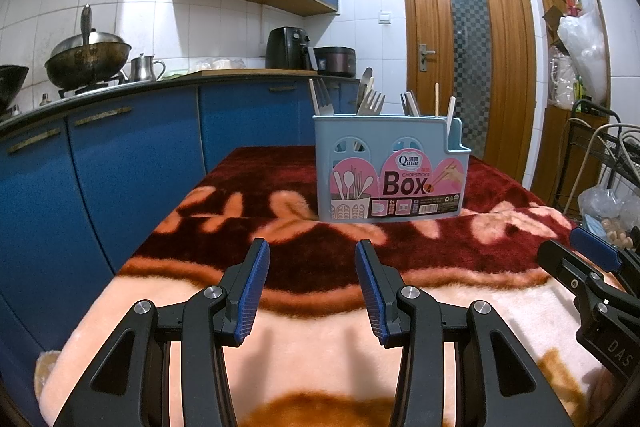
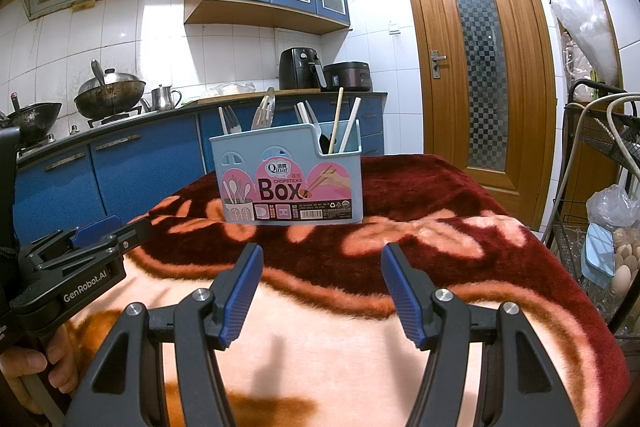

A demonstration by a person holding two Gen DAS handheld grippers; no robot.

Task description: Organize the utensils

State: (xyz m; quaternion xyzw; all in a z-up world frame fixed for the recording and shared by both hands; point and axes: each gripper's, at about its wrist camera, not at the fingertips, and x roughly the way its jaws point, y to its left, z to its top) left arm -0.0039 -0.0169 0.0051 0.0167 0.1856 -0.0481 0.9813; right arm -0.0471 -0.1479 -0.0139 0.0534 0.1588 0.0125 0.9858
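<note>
A light blue chopsticks box (image 1: 390,169) with a pink label stands upright on the blanket-covered table (image 1: 320,307). Forks (image 1: 370,101), a spatula and chopsticks (image 1: 437,99) stick up out of it. The box also shows in the right wrist view (image 2: 290,179), with chopsticks (image 2: 337,119) in its right compartment. My left gripper (image 1: 312,247) is open and empty, a short way in front of the box. My right gripper (image 2: 322,251) is open and empty, also in front of the box. Each gripper shows in the other's view, the right one (image 1: 592,251) and the left one (image 2: 100,231).
Blue kitchen cabinets (image 1: 120,163) with a wok (image 1: 88,61) and kettle stand to the left. An air fryer (image 2: 298,67) and a cooker sit on the back counter. A wooden door (image 2: 476,59) is behind. A wire rack (image 2: 600,227) with eggs and bags stands at the right.
</note>
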